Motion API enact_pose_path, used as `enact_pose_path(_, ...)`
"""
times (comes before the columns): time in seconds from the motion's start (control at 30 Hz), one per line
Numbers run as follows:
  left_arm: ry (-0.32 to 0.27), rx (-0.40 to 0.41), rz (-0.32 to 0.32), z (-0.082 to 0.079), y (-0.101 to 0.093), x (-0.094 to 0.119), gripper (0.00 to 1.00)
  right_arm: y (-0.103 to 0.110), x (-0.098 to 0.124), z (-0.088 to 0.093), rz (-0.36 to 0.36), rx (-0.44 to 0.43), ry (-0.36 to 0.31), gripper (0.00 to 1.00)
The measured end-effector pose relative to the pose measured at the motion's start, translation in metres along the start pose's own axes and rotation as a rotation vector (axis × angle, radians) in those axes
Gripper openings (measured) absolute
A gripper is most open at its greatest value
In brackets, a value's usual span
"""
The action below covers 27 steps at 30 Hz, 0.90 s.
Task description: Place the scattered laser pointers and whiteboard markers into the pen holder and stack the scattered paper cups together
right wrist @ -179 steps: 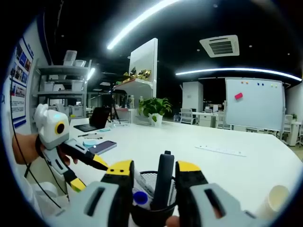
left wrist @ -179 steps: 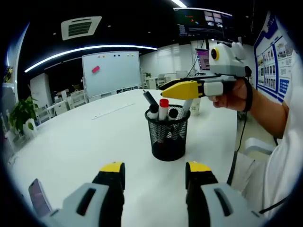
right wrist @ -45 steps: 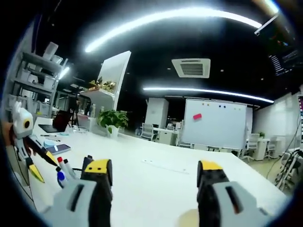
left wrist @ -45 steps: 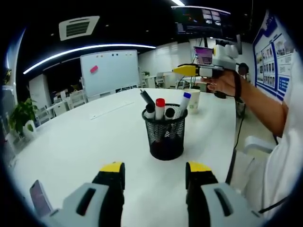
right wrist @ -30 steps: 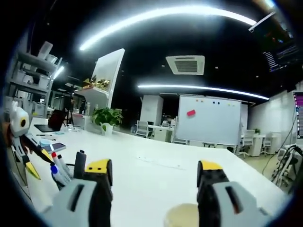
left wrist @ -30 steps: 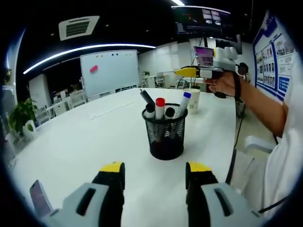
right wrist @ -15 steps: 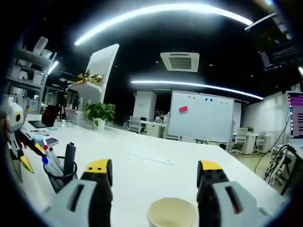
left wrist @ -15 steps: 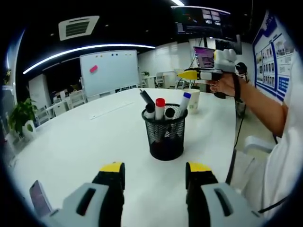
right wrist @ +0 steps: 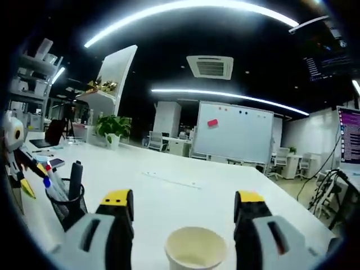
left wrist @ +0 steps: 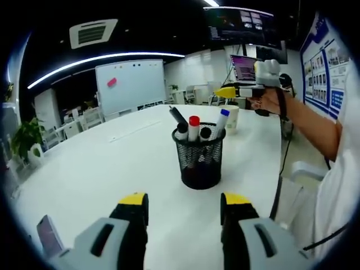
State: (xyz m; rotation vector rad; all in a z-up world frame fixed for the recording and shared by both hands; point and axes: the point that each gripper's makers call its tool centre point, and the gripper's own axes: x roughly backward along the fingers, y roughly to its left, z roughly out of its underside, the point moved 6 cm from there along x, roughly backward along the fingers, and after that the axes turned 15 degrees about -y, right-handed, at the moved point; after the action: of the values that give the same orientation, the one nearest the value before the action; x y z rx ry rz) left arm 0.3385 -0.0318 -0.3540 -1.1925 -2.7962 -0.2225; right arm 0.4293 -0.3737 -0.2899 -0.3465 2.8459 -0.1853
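Observation:
A black mesh pen holder (left wrist: 198, 160) stands on the white table (left wrist: 95, 169), holding a red-capped marker (left wrist: 194, 122), a blue-capped marker (left wrist: 223, 115) and black pens. My left gripper (left wrist: 184, 203) is open and empty, short of the holder. Behind the holder stands a paper cup (left wrist: 232, 118), and my right gripper (left wrist: 226, 91), held by a hand, hovers just above it. In the right gripper view that cup (right wrist: 196, 254) sits upright and open-mouthed, low between the jaws of the open right gripper (right wrist: 184, 201). The pen holder (right wrist: 66, 205) is at the left there.
A phone (left wrist: 49, 236) lies near the table edge at lower left. A long thin strip (right wrist: 169, 180) lies farther out on the table. The person's arm (left wrist: 315, 126) crosses the right side. A whiteboard (left wrist: 132, 84) and office chairs stand beyond the table.
Six seconds ago my right gripper held a black pen over the holder; it is now open and has moved over the paper cup, which has come up between its jaws. My left gripper barely moved.

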Motion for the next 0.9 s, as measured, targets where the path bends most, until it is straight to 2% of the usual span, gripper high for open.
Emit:
enact_pose_path(0.53,0.004,-0.018,0.019,0.0,-0.006,0.0,0.52,-0.009,0.009,0.017,0.037,0.01,0.048,0.72)
enact_pose_path(0.63,-0.003,-0.014,0.005,-0.002,-0.003,0.001,0.52,-0.006,0.01,0.025,0.03,-0.028,0.077,0.72)
enact_pose_path(0.9,0.0,-0.018,0.006,-0.003,-0.004,0.001,0.52,0.002,0.012,0.027,0.024,-0.034,0.089,0.7)
